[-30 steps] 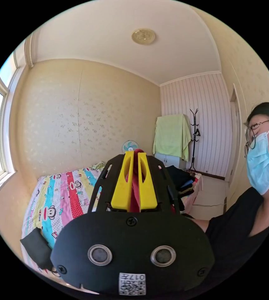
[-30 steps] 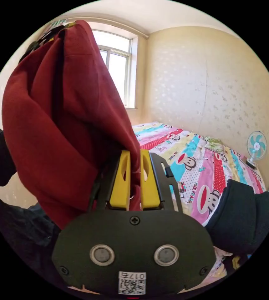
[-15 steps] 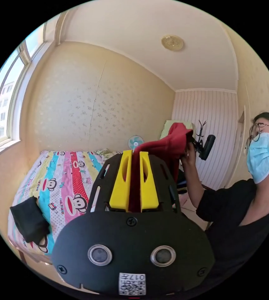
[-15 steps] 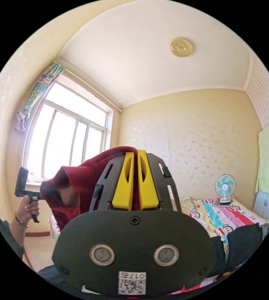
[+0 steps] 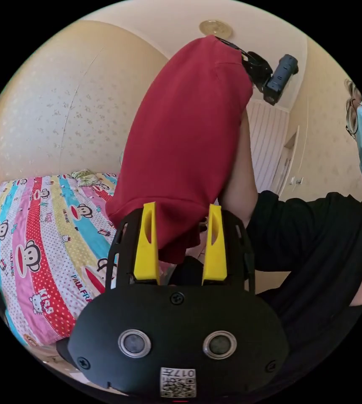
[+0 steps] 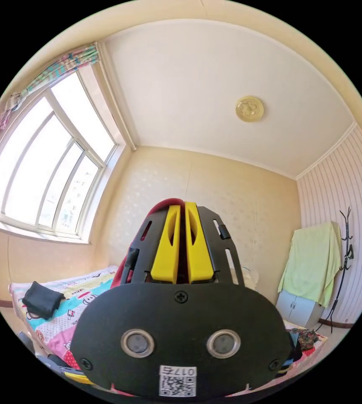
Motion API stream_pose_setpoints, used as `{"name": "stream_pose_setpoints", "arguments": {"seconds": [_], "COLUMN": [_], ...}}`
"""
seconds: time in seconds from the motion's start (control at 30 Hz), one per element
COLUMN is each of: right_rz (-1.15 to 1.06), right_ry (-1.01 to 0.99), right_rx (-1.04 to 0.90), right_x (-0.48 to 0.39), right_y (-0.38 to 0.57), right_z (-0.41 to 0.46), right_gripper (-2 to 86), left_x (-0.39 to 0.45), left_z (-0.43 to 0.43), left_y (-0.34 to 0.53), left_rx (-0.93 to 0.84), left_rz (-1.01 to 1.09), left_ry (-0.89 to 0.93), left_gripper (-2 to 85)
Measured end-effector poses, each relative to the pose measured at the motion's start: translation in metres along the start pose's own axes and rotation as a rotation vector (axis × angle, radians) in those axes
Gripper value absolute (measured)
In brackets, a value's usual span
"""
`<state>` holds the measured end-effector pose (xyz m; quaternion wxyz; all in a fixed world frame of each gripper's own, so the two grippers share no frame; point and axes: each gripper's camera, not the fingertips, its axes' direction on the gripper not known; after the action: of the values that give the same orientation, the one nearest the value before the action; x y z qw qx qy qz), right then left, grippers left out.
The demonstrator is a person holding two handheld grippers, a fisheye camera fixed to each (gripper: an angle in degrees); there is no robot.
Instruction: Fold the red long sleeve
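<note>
A: Between the left gripper [image 5: 180, 242] jaws, what is there now?

B: Nothing is pinched. They stand apart, and the hem of the red shirt [image 5: 185, 143] hangs loose in the gap. Half a second ago those jaws were together on the cloth, so the left side has let go.

A: And the right gripper [image 6: 180, 242]?

B: Its jaws are pressed together with a rim of red showing around them. In the left gripper view the right gripper is raised high near the ceiling, with the shirt hanging down from it in front of the person's arm [image 5: 240, 181].

A: Where does that leave the shirt?

B: In the air, held from one point, above the edge of the bed [image 5: 42, 235]. None of it lies on the sheet.

A: So how far along is the fold?

B: I judge it barely begun. The release looks like a regrip: the left gripper likely needs a new corner before the shirt can be spread flat on the bed
</note>
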<state>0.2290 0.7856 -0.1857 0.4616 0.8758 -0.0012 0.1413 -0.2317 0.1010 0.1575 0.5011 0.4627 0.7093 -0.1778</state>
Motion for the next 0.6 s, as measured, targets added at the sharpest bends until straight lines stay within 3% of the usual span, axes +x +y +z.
{"name": "stream_pose_setpoints", "arguments": {"seconds": [0.13, 0.23, 0.37, 0.43, 0.5, 0.6], "right_rz": [0.032, 0.077, 0.132, 0.203, 0.284, 0.307], "right_ry": [0.032, -0.006, -0.013, -0.058, -0.136, -0.093], "right_rx": [-0.06, -0.094, -0.082, -0.06, -0.031, 0.034], "right_x": [0.023, 0.048, 0.087, 0.108, 0.125, 0.117], "right_y": [0.001, 0.009, 0.032, 0.045, 0.06, 0.073], "right_z": [0.015, 0.02, 0.017, 0.013, 0.009, 0.009], "right_gripper": [2.6, 2.3, 2.0, 2.0, 2.0, 2.0], "left_x": [0.049, 0.064, 0.026, 0.002, 0.005, 0.026], "left_z": [-0.032, -0.07, -0.153, -0.211, -0.237, -0.261], "left_y": [-0.001, -0.011, -0.03, -0.042, -0.057, -0.086], "left_rx": [0.139, 0.211, 0.34, 0.485, 0.564, 0.702], "left_rz": [0.041, 0.09, -0.077, -0.137, -0.108, -0.017], "left_ry": [-0.239, -0.374, -0.292, -0.198, -0.218, -0.293], "left_gripper": [5.0, 2.6, 1.7, 1.5, 1.5, 1.7]}}
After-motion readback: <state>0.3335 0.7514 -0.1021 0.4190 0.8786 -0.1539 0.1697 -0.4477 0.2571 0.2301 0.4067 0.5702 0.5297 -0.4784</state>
